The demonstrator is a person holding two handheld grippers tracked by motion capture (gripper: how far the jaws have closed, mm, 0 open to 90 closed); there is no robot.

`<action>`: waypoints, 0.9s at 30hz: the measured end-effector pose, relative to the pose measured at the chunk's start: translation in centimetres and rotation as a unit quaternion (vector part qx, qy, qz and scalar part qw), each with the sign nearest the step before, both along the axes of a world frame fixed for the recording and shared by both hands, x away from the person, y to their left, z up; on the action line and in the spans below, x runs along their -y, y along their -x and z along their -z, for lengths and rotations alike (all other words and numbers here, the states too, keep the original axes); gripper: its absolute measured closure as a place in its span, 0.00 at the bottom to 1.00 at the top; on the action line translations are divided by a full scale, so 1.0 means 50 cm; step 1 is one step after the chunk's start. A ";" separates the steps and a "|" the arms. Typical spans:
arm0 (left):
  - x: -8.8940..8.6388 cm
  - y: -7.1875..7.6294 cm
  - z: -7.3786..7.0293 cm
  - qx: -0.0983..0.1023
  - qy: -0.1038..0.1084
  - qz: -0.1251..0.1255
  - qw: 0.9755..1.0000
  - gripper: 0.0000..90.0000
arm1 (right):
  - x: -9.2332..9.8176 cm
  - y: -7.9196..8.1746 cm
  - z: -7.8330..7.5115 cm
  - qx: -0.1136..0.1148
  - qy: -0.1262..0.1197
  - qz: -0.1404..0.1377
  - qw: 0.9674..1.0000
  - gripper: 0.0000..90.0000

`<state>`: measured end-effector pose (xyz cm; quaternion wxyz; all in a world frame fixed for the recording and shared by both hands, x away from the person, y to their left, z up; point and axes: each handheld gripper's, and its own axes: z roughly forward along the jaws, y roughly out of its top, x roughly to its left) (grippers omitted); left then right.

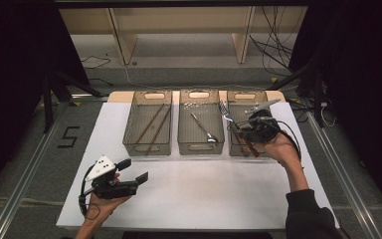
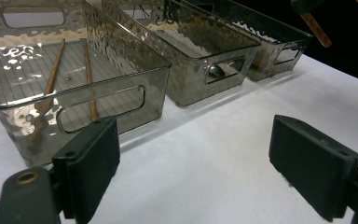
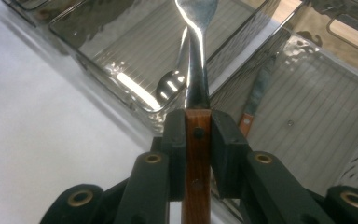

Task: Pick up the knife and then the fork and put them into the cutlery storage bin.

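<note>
1. Right gripper [image 3: 198,128] clamped on the fork [image 1: 227,113] by its wooden handle, pads either side; metal neck and tines stick out ahead, so the tip can be steered.
2. Fork is up in the air over the gap between the middle bin [image 1: 201,123] and right bin [image 1: 235,130], tines toward the far side.
3. Middle bin holds a spoon [image 1: 202,127]; right bin a knife [image 3: 256,95]; left bin [image 1: 148,123] chopsticks [image 2: 89,77]. Looks like sort-by-type.
4. Bin walls stand close together; come in from above.
5. Left gripper [image 1: 133,172] released, empty, parked near-left over bare worktop [image 1: 204,184], out of the way.
</note>
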<state>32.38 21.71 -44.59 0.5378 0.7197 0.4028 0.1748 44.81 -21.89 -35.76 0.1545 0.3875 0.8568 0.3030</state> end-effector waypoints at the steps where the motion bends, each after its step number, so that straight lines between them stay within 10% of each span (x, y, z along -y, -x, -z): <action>1: 0.000 0.000 0.000 0.000 0.000 0.000 1.000 0.17 | 0.001 -0.003 -0.001 -0.001 -0.001 0.003 1.000 0.86; 27: 0.000 0.000 0.000 0.000 0.001 0.001 1.000 0.17 | 0.010 -0.073 -0.013 -0.003 -0.012 0.052 0.999 0.86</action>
